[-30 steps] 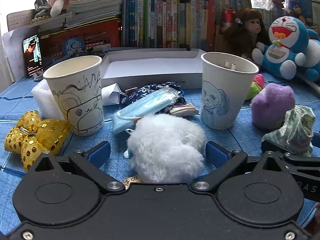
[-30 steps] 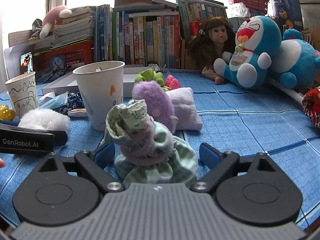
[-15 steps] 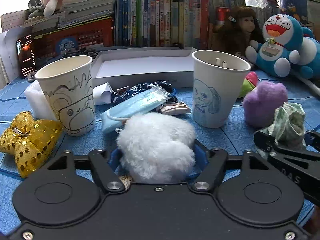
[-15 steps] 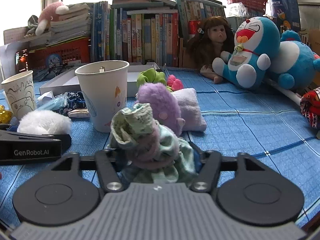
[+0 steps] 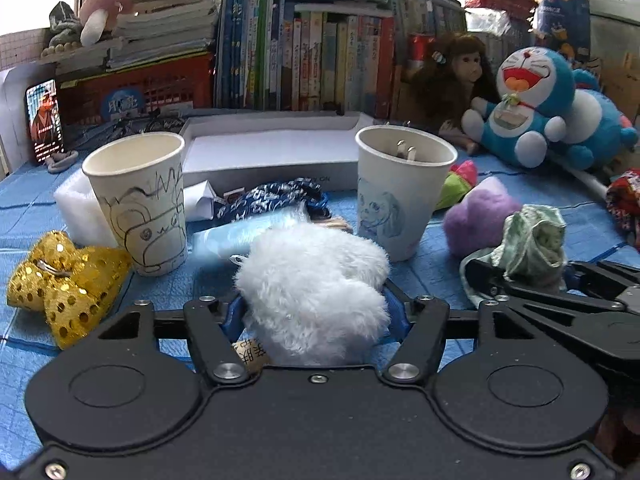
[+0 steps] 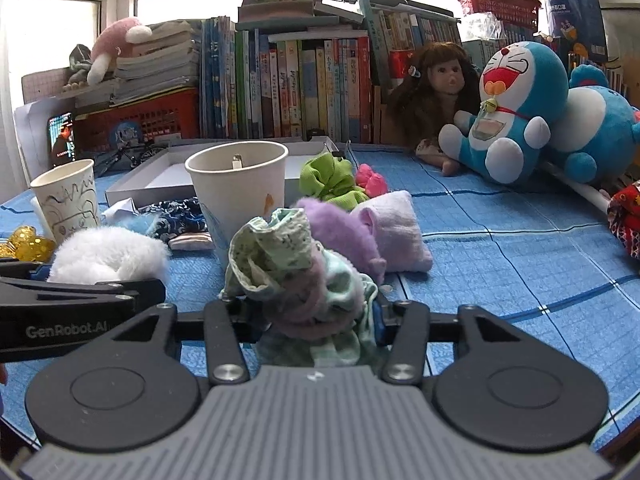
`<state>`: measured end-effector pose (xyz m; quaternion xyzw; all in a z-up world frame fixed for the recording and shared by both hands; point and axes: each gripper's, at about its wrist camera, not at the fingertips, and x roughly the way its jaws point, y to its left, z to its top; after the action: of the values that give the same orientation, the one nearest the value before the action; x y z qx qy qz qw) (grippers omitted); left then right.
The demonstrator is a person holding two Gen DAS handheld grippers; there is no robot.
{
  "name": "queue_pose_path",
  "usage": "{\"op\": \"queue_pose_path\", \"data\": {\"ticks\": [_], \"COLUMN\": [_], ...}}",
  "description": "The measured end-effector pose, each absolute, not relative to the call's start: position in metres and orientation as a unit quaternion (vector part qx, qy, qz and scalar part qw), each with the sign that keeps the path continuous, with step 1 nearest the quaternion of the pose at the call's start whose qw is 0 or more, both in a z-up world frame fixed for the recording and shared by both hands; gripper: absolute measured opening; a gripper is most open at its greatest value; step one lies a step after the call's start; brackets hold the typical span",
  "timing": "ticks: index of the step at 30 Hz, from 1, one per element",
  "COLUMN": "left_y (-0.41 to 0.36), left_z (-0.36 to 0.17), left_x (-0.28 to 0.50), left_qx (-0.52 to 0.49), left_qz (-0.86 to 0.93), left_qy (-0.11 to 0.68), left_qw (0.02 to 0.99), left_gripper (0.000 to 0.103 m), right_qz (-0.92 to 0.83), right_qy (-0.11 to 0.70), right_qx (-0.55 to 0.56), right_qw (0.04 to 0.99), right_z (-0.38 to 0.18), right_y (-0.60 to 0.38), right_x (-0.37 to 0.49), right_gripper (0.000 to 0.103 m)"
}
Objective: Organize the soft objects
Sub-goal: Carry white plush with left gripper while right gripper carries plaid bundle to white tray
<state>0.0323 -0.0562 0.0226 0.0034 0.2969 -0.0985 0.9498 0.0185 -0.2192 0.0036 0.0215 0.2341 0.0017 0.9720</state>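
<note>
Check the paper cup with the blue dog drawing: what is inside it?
Inside the dog-drawing cup, two small metal prongs stick up near the rim, also seen from the right wrist. Whatever they belong to, and the cup's bottom, are hidden by its wall.

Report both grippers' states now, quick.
Left gripper: jaws just closed on the white fluffy plush, holding it.
Right gripper: jaws just closed on the green cloth bundle, holding it.

blue checked tablecloth [image 6: 500,264] with two paper cups [image 5: 140,200] [image 5: 404,188], a gold bow [image 5: 60,280] at 9 o'clock, a white box [image 5: 272,152] at 12, plush toys [image 5: 532,112] at 2.
</note>
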Motion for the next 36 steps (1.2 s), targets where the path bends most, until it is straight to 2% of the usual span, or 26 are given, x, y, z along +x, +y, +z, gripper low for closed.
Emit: {"op": "queue_pose_path", "data": {"ticks": [8,22,36], "left_y": [-0.046,0.003,0.009], "left_z": [0.043,0.090,0.115], "left_x": [0.024,0.053,0.079], "left_qx": [-0.004,-0.059,-0.051], "left_qz": [-0.119,-0.153,-0.138], "left_qy": [0.286,0.304,0.297], "left_qw": [0.951,0.938,0.943], "left_gripper": [0.063,0.064,0.064], "right_qz": [0.006,0.041,0.062], "right_qy": [0.225,0.223,0.213], "right_qx": [0.023,0.060,0.062], "right_qw": [0.974,0.972,0.973], "right_z": [0.015,0.052,0.083], "right_y": [-0.220,-0.230,-0.226], "right_x": [0.013,0.018,0.040], "right_gripper": [0.053,0.054,0.054]}}
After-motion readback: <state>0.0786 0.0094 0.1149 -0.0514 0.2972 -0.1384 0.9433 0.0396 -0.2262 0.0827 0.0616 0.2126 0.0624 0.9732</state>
